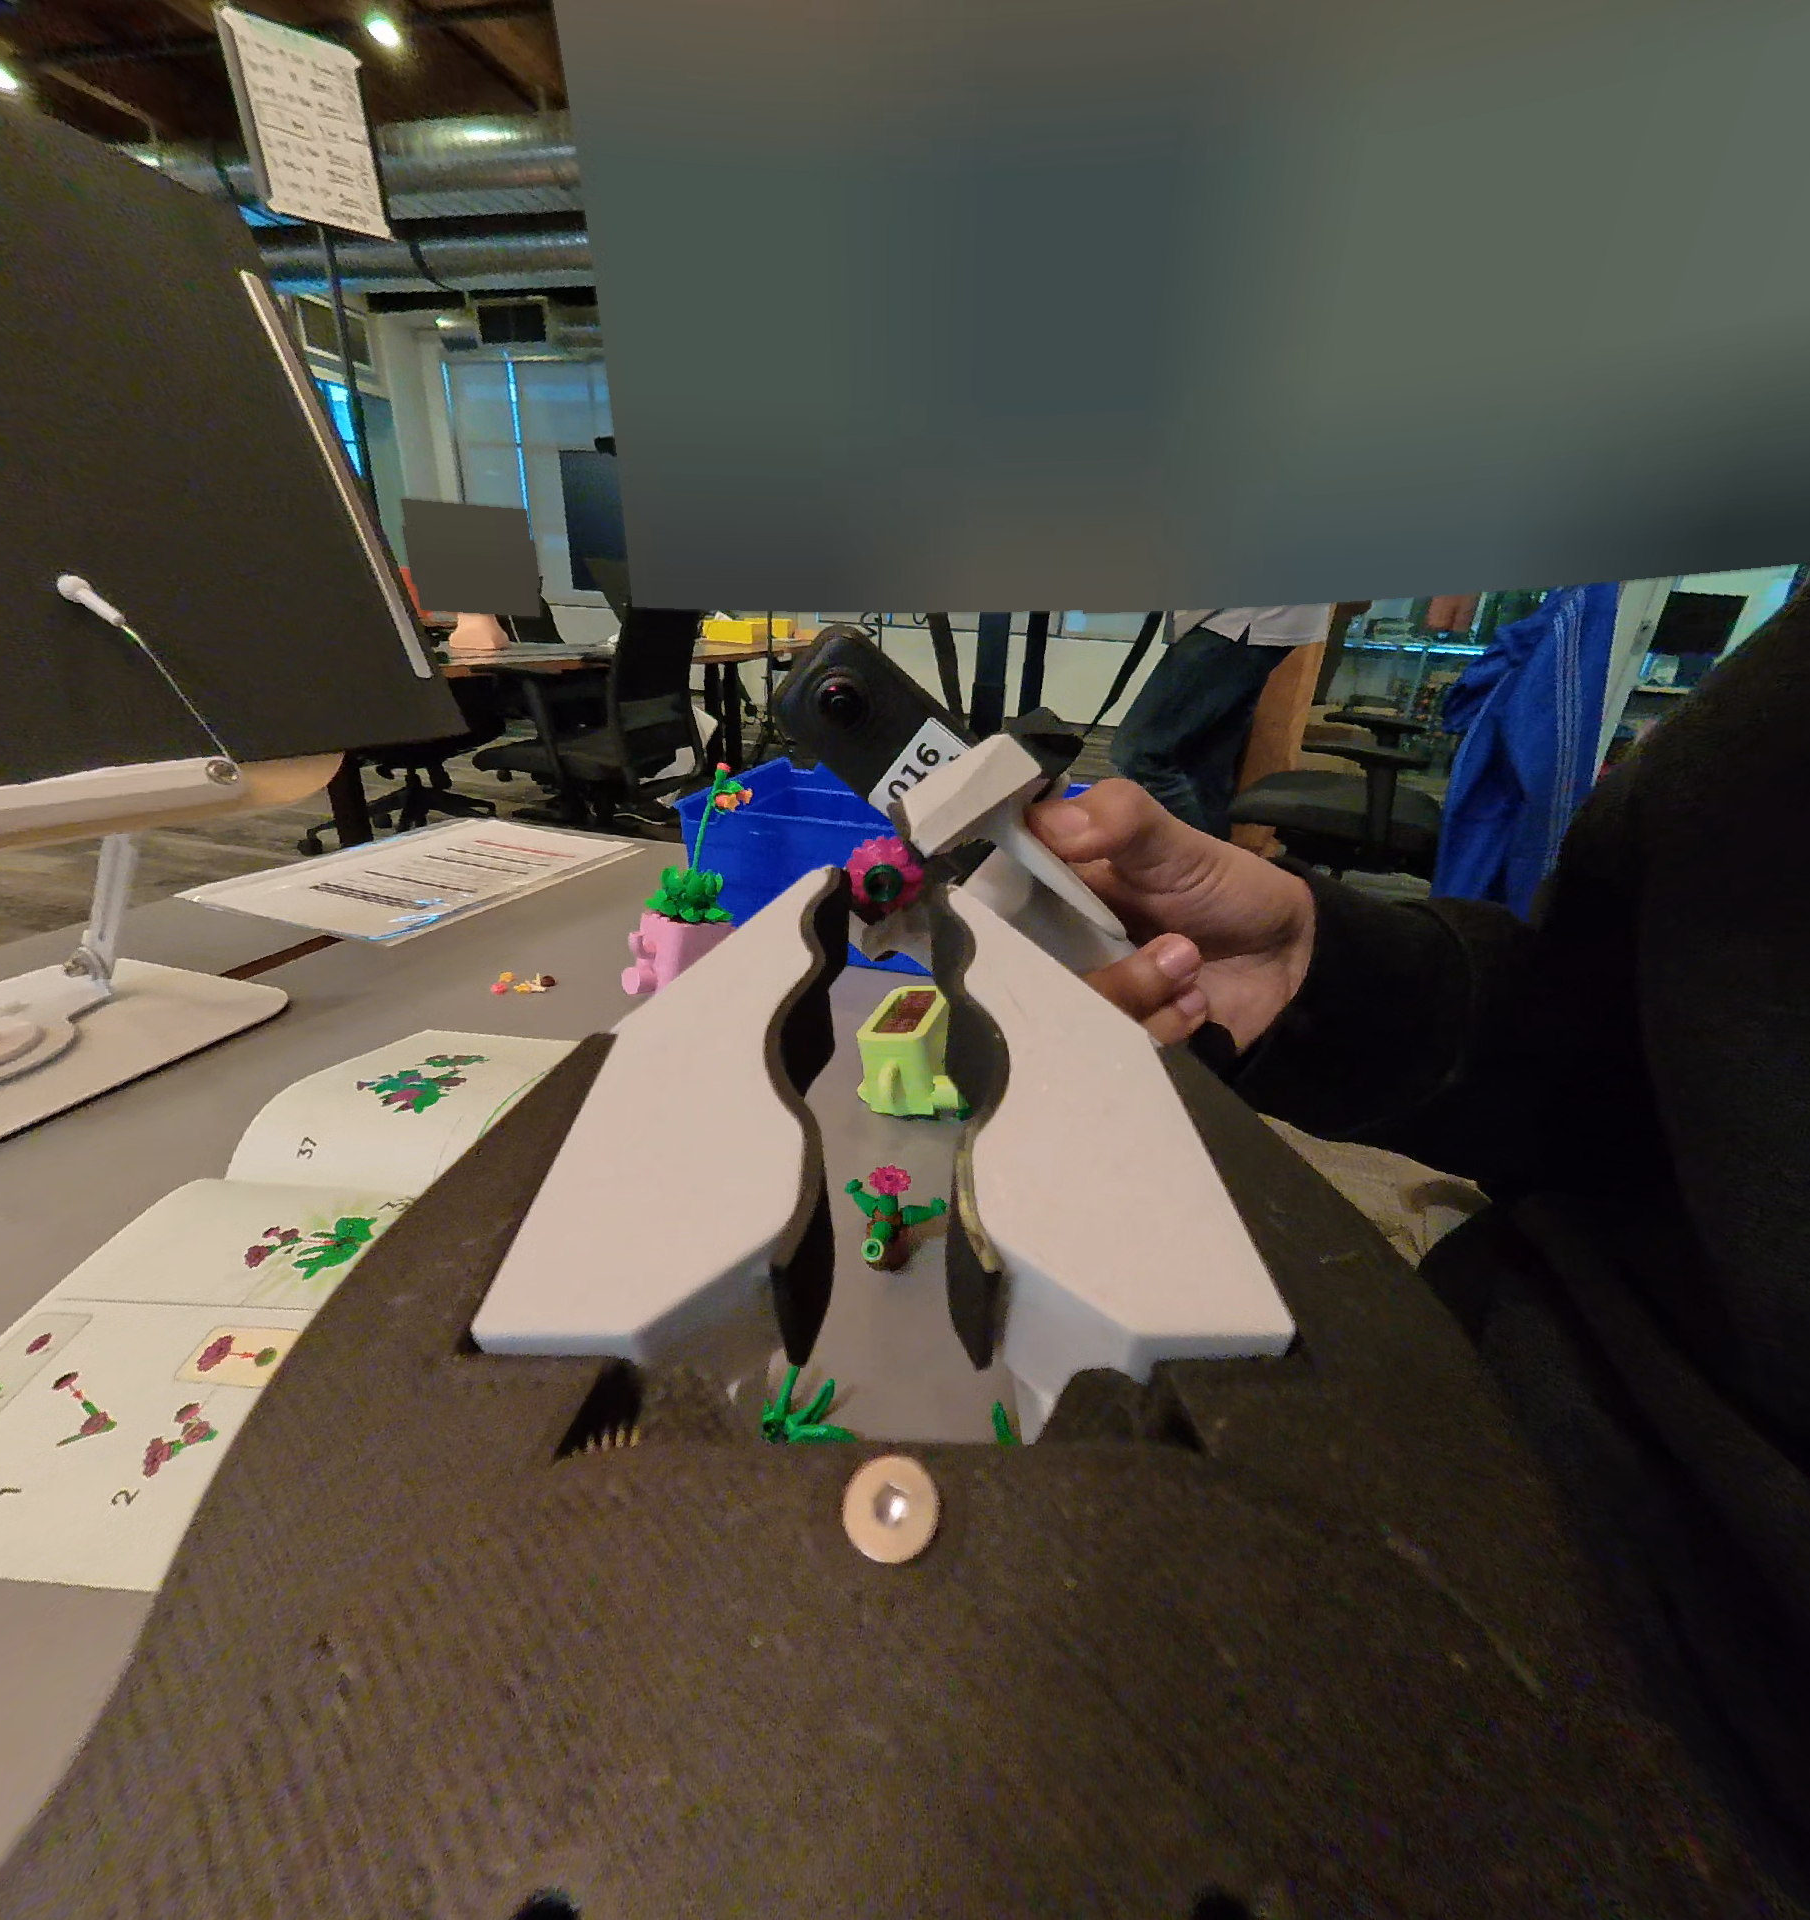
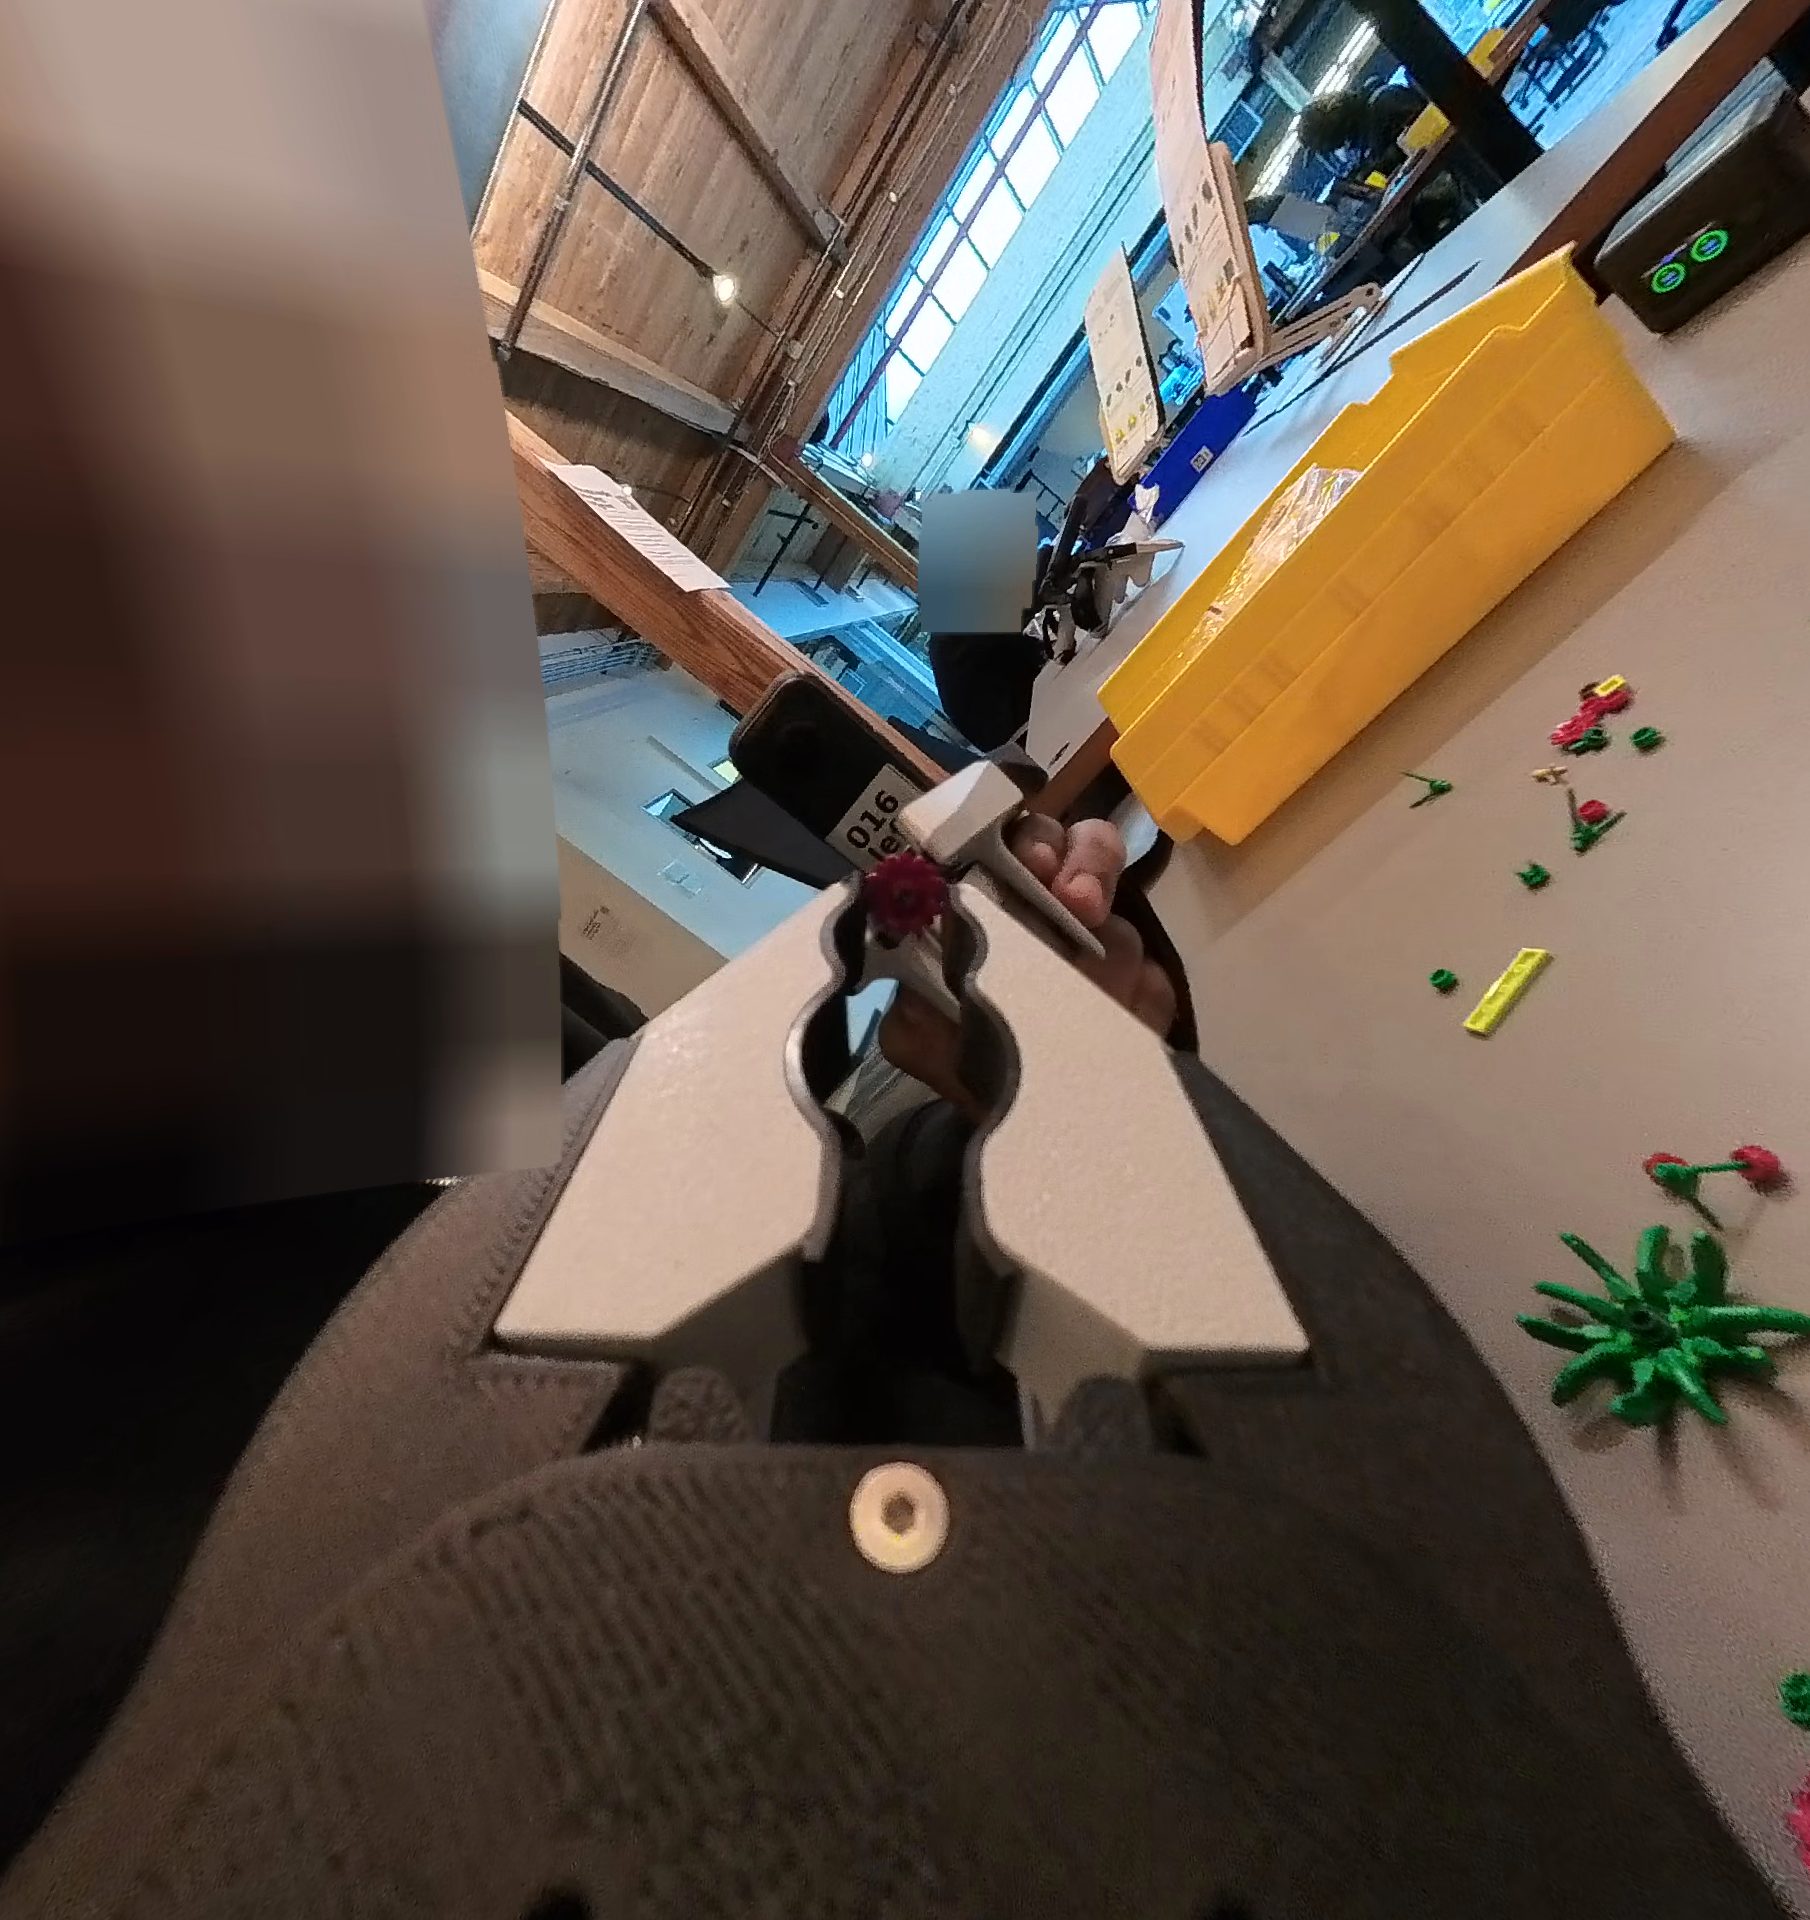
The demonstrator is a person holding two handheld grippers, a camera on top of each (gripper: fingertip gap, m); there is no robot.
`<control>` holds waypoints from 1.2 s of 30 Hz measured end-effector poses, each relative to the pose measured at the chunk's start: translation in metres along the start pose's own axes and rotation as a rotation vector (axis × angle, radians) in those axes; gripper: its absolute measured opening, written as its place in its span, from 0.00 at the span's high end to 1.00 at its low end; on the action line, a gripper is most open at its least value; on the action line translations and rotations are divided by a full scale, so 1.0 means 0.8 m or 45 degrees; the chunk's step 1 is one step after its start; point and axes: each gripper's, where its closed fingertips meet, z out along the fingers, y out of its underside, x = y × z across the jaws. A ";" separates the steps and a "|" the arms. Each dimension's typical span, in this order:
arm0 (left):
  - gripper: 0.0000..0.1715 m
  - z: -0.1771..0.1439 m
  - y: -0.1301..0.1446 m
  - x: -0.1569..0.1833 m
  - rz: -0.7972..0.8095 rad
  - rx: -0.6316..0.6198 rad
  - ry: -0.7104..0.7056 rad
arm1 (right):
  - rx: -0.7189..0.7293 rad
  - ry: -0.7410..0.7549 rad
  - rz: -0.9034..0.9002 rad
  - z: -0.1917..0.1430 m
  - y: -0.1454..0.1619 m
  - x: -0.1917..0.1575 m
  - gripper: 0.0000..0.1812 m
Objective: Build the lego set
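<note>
Both tools meet at a magenta flower piece held in mid-air: the left tool and right tool each pinch it at their tips (lime pot below) — green leaves lie on the surface.

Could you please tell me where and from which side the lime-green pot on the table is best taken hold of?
Probably across the two flat side walls of the lime-green pot, coming down from above. It stands upright on the table, its walls look flat and parallel, and the lug at its base would hinder a lower grip.
</note>
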 end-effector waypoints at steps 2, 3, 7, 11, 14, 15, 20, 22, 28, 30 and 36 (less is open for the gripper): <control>0.96 0.000 -0.002 0.001 0.011 0.005 -0.004 | -0.014 -0.003 0.010 0.002 0.003 -0.001 0.93; 0.97 0.000 -0.003 0.002 0.016 0.006 -0.003 | -0.016 -0.007 0.013 0.002 0.004 -0.002 0.93; 0.98 0.001 -0.004 0.005 0.013 -0.009 0.009 | -0.026 -0.008 0.005 0.001 0.005 -0.005 0.93; 0.98 0.000 -0.005 0.007 0.003 -0.031 0.008 | -0.026 -0.001 -0.025 0.001 0.005 -0.008 0.93; 0.98 0.001 -0.006 0.007 0.024 -0.037 -0.013 | -0.024 -0.001 -0.029 0.001 0.004 -0.009 0.94; 0.98 0.001 -0.006 0.007 0.022 -0.032 -0.015 | -0.021 -0.002 -0.027 0.001 0.004 -0.010 0.94; 0.98 0.002 -0.007 0.008 0.003 -0.021 -0.014 | -0.015 0.001 -0.019 0.000 0.003 -0.011 0.94; 0.98 0.002 -0.008 0.008 -0.004 -0.017 -0.015 | -0.006 -0.013 -0.004 -0.001 0.002 -0.012 0.94; 0.97 0.007 -0.008 0.007 -0.099 -0.009 -0.005 | 0.033 -0.046 0.027 -0.004 -0.001 -0.013 0.94; 0.97 0.009 -0.009 0.008 -0.142 -0.006 0.010 | 0.040 -0.047 0.021 -0.005 -0.003 -0.014 0.94; 0.97 0.017 -0.007 0.005 -0.365 0.022 0.059 | 0.012 0.112 -0.189 -0.012 -0.007 -0.012 0.94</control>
